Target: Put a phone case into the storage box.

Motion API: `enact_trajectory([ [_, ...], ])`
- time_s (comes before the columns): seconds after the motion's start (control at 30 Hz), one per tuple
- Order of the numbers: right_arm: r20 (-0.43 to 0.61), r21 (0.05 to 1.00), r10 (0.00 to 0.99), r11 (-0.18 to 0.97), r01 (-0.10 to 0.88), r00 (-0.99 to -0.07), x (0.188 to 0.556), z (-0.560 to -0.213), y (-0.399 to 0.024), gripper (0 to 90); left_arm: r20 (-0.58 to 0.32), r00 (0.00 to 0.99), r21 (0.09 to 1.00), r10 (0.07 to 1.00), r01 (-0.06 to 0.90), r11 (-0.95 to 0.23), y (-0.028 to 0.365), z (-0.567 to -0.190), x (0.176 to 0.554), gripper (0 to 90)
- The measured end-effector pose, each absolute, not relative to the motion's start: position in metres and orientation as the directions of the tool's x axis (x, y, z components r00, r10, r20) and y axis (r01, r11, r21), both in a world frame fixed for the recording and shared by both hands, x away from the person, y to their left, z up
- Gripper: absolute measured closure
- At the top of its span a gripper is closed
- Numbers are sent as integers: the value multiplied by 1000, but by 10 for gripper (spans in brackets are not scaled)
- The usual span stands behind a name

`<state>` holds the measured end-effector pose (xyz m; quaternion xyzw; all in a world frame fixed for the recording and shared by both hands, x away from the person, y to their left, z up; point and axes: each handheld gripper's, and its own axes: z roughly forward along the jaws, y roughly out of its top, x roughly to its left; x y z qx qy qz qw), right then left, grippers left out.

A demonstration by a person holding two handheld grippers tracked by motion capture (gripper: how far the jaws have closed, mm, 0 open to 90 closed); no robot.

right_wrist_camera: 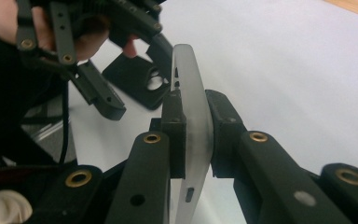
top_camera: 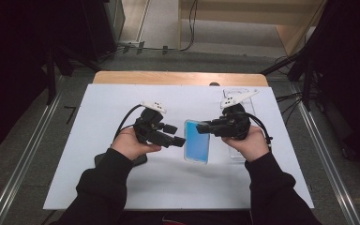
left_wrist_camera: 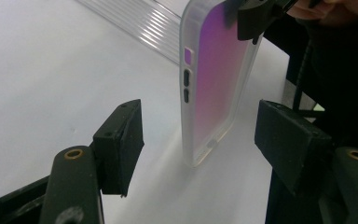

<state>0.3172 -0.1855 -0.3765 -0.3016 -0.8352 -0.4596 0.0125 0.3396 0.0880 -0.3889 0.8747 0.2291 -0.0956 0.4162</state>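
A frosted translucent phone case [top_camera: 197, 143], blue inside in the high view and purple in the left gripper view [left_wrist_camera: 209, 84], stands on one end on the white sheet. My right gripper [top_camera: 200, 126] is shut on its upper edge, and the right gripper view has both pads clamped on the case wall [right_wrist_camera: 193, 135]. My left gripper [top_camera: 176, 135] is open just left of the case. Its two jaws [left_wrist_camera: 200, 135] stand wide apart on either side of the case's lower end without touching it.
A black phone case [right_wrist_camera: 140, 84] lies flat on the white sheet [top_camera: 98, 108] beside the left forearm [top_camera: 122, 159]. A clear plastic piece [top_camera: 238, 96] lies behind the right hand. The wooden table edge [top_camera: 178, 77] runs along the far side.
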Motion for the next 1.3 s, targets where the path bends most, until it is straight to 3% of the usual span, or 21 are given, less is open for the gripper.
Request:
enact_trajectory([
  [0.43,241,761,358,507,404,-902,310,-380,-170,767,-331,904,690,269,427,-585,88,-389,335,369],
  [0.83,249,765,263,537,356,-932,309,-385,-164,768,-354,916,659,186,386,-645,85,-393,330,668],
  [0.93,249,765,248,543,348,-936,309,-386,-162,767,-380,912,649,156,383,-657,85,-395,331,789],
  [1.2,295,758,244,529,382,-924,311,-389,-164,763,-424,889,629,174,427,-650,86,-395,332,806],
  [1.3,301,757,254,522,392,-919,311,-387,-165,704,-448,871,621,201,464,-632,87,-393,334,809],
])
